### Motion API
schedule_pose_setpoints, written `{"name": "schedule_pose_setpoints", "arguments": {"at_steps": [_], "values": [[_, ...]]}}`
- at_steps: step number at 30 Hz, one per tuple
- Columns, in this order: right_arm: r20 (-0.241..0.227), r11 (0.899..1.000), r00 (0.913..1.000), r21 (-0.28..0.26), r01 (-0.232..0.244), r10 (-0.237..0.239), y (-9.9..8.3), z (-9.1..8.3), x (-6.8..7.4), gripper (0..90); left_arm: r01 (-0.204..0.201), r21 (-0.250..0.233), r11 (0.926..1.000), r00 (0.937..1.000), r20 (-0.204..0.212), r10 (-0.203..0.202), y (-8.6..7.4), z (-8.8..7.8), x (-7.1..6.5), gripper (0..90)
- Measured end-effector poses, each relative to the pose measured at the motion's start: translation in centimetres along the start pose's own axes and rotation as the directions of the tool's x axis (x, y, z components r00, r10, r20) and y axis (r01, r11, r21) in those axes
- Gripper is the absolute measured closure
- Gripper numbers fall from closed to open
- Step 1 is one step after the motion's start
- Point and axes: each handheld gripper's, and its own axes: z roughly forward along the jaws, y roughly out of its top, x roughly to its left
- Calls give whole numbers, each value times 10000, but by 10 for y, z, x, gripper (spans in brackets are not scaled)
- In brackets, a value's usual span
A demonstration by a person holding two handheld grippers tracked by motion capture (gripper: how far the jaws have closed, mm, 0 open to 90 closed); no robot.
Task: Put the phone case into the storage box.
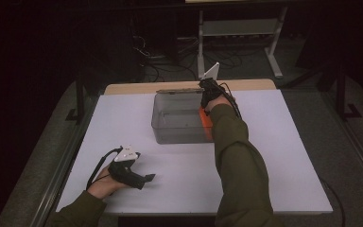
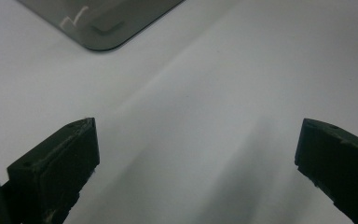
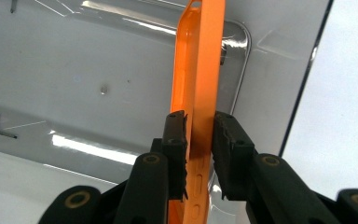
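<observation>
In the high view, the flat orange plastic piece (image 1: 205,123) inside the clear rectangular plastic bin (image 1: 175,130) is mostly hidden behind the olive-green sleeve (image 1: 236,156). In the right gripper view its lower end runs off the bottom edge. In the left gripper view only one rounded corner of the bin (image 2: 103,23) shows, cut off by the top edge.

left tongs (image 1: 147,178) held low in the left hand (image 1: 105,183), jaws spread wide with nothing between them, right tongs (image 3: 199,135) at the end of an outstretched sleeved arm, pointing down, jaws clamped on a thin orange piece (image 3: 198,70)
</observation>
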Motion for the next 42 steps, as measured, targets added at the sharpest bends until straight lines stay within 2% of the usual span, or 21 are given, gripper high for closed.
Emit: {"name": "schedule_pose_setpoints", "arguments": {"at_steps": [19, 27, 37, 42], "values": [[92, 9994, 10000, -332, 10, -7, -1, -20, -5, 745, -24, 38, 10000, 10000, 14, 24, 1, 0, 0, 0], [70, 9984, 9999, -564, 84, -80, -4, -36, -8, 741, -15, 53, 10000, 10000, 12, 15, 1, 0, 0, 0], [-40, 9969, 9998, -773, 168, -172, -7, -46, -14, 678, 70, 44, 10000, 10000, 15, -70, 0, 1, 0, 0], [-116, 9954, 9994, -906, 322, -334, -9, -49, -16, 569, 38, 57, 10000, 10000, 19, -38, 0, 0, 1, 0]]}}
